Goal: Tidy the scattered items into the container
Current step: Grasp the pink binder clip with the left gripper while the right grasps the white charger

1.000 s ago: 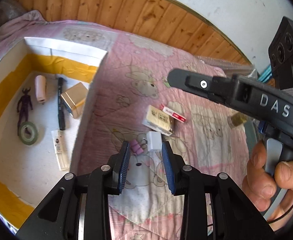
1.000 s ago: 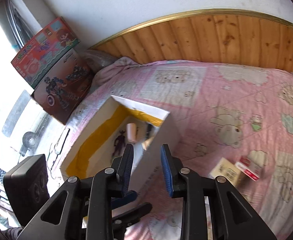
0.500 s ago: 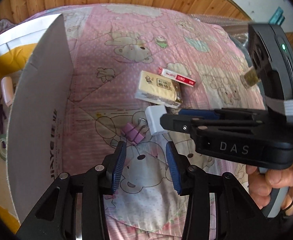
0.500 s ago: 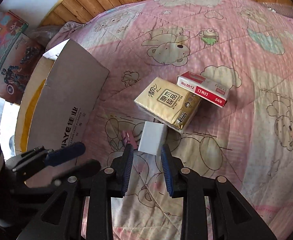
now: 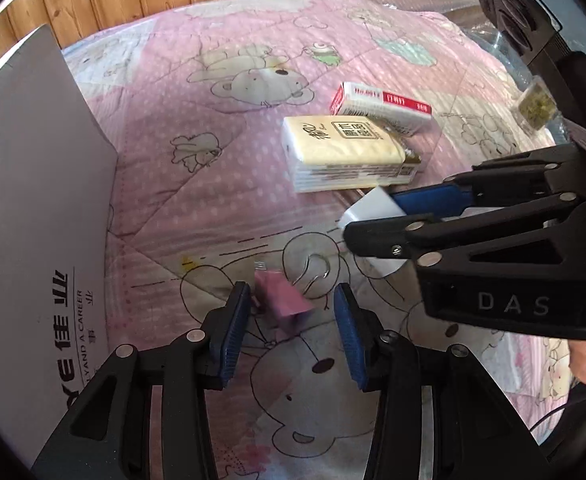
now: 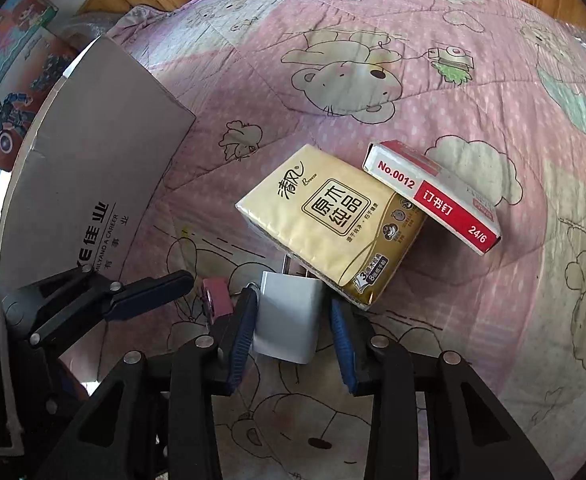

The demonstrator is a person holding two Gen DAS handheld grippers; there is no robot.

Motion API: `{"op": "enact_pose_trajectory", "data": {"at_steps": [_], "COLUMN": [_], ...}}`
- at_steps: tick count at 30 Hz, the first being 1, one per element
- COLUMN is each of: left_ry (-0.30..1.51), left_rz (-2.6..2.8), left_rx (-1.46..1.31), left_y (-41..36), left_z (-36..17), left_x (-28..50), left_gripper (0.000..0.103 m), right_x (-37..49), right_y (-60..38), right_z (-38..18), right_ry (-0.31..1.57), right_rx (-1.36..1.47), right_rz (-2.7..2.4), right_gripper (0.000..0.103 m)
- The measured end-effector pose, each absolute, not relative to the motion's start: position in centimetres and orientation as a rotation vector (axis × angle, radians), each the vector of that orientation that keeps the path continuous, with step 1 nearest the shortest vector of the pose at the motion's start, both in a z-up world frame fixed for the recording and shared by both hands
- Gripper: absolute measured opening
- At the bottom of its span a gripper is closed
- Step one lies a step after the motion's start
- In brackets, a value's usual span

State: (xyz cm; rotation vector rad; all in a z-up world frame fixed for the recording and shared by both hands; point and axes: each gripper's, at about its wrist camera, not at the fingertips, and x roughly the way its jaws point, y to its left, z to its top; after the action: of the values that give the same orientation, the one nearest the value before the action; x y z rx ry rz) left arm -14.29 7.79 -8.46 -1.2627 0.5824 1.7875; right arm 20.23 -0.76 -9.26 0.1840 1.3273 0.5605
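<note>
Both tongs are reaching down to the pink bear quilt (image 5: 213, 184) on the bed, each after its own small thing.

The left tongs (image 5: 291, 328) are standing spread, and they have just been opening wider. The pink binder clip (image 5: 283, 298) is lying between them, but the pads are not pressing it yet. The clip is small and flat on the soft quilt, so the pads may be pushing it down or flicking it away when they shut.

The right tongs (image 6: 293, 334) are spread too, after closing a little. The white charger plug (image 6: 287, 316) is sitting between them, just beside the clip. Its left side looks close to one pad, and there is a gap on the other side. Its far end is touching the yellow tissue pack (image 6: 329, 224), so a crooked pinch may be twisting it or dragging the pack along.

The two tongs are working very near each other and may be bumping.

The cardboard box (image 6: 89, 168) is standing just left of the clip.
</note>
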Motion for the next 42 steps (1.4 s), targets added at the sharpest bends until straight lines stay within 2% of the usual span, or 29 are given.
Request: {"op": "enact_pose_trajectory", "data": {"at_steps": [2, 4, 7, 16, 23, 28, 35, 39, 42], "left_ry": [0.589, 0.584, 0.597, 0.477, 0.600, 0.390, 0.487, 0.367, 0.515], "left_rz": [1.772, 1.743, 1.730, 1.785, 1.753, 1.680, 1.718, 1.512, 1.574], "left_rx": [-1.254, -1.250, -1.239, -1.245, -1.244, -1.303, -1.313, -1.300, -1.156], "left_y": [8.0, 8.1, 8.1, 5.9, 6.3, 5.5, 5.3, 5.5, 6.0], "left_z": [-8.4, -8.4, -8.5, -7.2, -8.3, -7.4, -8.4, -6.7, -5.3], "left_x": [-14.1, -13.7, -13.3, -15.0, -13.5, -14.9, -14.8, -12.8, -11.1], "left_gripper": [0.046, 0.035, 0.034, 0.051, 0.052, 0.051, 0.052, 0.050, 0.051], "right_x": [20.3, 20.4, 20.4, 19.6, 18.7, 18.4, 18.4, 19.2, 19.1], "right_y": [-1.1, -1.7, -2.0, -1.4, -0.6, 0.0, -0.2, -0.4, -0.4], "right_z": [-9.0, -9.1, -9.5, -9.2, -9.0, -9.0, -9.0, -9.6, -9.6], "right_ry": [1.308, 1.301, 1.305, 1.296, 1.292, 1.291, 1.287, 1.284, 1.281], "right_rx": [0.107, 0.088, 0.088, 0.032, -0.005, -0.019, -0.028, -0.033, -0.032], "right_rz": [0.524, 0.507, 0.511, 0.518, 0.520, 0.532, 0.556, 0.566, 0.573], "right_gripper": [0.034, 0.034, 0.033, 0.033, 0.033, 0.033, 0.033, 0.033, 0.032]}}
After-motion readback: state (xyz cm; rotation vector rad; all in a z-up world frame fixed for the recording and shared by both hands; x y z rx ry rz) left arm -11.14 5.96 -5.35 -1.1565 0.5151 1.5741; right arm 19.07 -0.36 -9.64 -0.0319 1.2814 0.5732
